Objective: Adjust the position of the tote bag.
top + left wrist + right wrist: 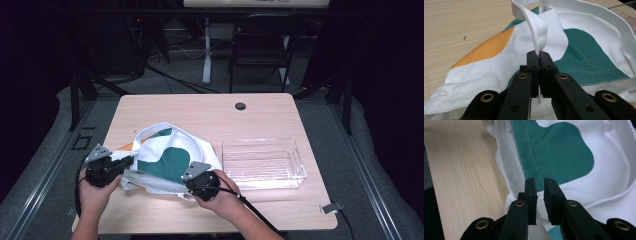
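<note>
Tote bag (170, 157), white cloth with green and orange patches, lying crumpled on the near left part of the table (210, 112); no writing that we can read on it. We hold our left gripper (539, 58) at its left edge, jaws clamped together on a white strap (537, 30). Our right gripper (539, 185) sits at its near right edge, jaws slightly apart over the cloth, nothing pinched. Clear plastic tray (262, 162), right of the bag, with no contents we can see.
</note>
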Demonstrator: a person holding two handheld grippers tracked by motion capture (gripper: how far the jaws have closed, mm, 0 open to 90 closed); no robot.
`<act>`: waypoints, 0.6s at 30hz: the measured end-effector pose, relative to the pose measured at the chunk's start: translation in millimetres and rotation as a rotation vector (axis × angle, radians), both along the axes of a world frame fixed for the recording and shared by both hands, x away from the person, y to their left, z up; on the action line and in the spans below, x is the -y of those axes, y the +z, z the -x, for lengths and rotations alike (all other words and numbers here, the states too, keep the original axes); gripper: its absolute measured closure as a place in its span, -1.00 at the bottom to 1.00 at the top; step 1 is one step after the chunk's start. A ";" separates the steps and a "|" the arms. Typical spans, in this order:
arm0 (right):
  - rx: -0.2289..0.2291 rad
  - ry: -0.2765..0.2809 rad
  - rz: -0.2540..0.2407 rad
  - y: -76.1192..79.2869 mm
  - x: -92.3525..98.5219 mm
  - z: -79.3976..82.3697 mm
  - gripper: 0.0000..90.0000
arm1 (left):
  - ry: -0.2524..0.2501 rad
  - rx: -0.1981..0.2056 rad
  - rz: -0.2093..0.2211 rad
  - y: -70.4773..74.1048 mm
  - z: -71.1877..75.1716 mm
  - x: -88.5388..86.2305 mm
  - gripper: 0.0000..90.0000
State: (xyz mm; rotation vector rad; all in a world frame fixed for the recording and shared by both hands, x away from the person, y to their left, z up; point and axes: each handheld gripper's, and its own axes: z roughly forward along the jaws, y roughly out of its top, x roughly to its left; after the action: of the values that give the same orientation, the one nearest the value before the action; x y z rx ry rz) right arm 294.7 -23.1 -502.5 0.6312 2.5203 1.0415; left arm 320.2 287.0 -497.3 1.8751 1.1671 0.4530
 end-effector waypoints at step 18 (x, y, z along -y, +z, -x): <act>0.028 0.032 0.089 -14.9 -31.8 -3.9 0.68 | 0.000 0.000 0.009 -0.7 -0.5 -1.4 0.97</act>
State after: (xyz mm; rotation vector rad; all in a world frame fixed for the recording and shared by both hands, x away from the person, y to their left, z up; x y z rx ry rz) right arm 298.5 8.7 -517.4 0.5495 2.5438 0.9362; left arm 320.7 288.4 -498.0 1.8676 1.1672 0.4467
